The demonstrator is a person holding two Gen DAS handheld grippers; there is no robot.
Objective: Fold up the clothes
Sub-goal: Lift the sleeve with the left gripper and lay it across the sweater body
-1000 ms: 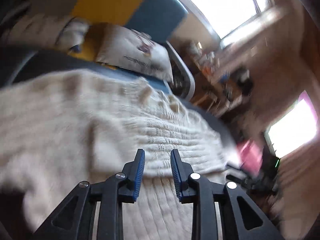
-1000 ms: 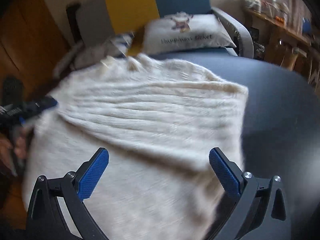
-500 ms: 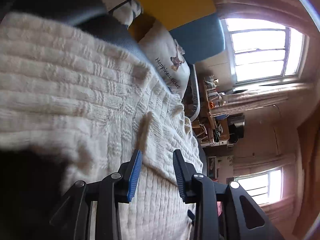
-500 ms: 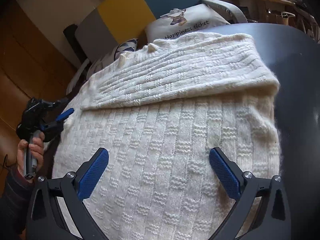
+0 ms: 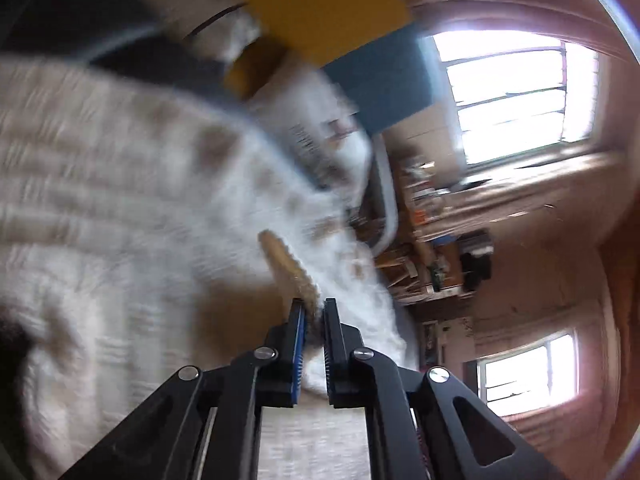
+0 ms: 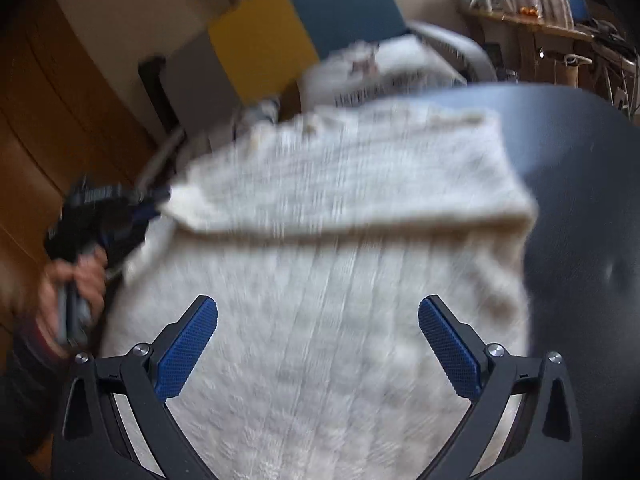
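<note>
A cream knit sweater (image 6: 320,264) lies spread over a dark round counter (image 6: 580,184). Its far part is folded back toward the near part, so a doubled band runs across the sweater, with a thick rounded fold edge on the side nearest the bare counter. Both views are blurred, so the knit pattern shows only as faint ribs.

The left tool (image 5: 314,312) is pressed together on an edge of the sweater: a tan, ribbed strip of knit rises from between its blue pads, and the cloth around it is drawn up toward the pinch. Seen from the right wrist camera, the left tool (image 6: 154,200) sits at the sweater's left rim, at the end of the folded band, with the person's hand (image 6: 76,280) gripping its handle below.

The right tool (image 6: 318,320) hovers over the near half of the sweater with its pads spread wide. Nothing lies between them but the flat knit underneath, and whether the pads touch the cloth cannot be told.

Beyond the sweater's far edge stands a white pillow (image 6: 384,68) with dark print, leaning on a chair with a blue back (image 6: 344,4). Beside that is a yellow panel (image 6: 260,44). To the sweater's far right stands a cluttered wooden shelf (image 6: 532,28).
</note>
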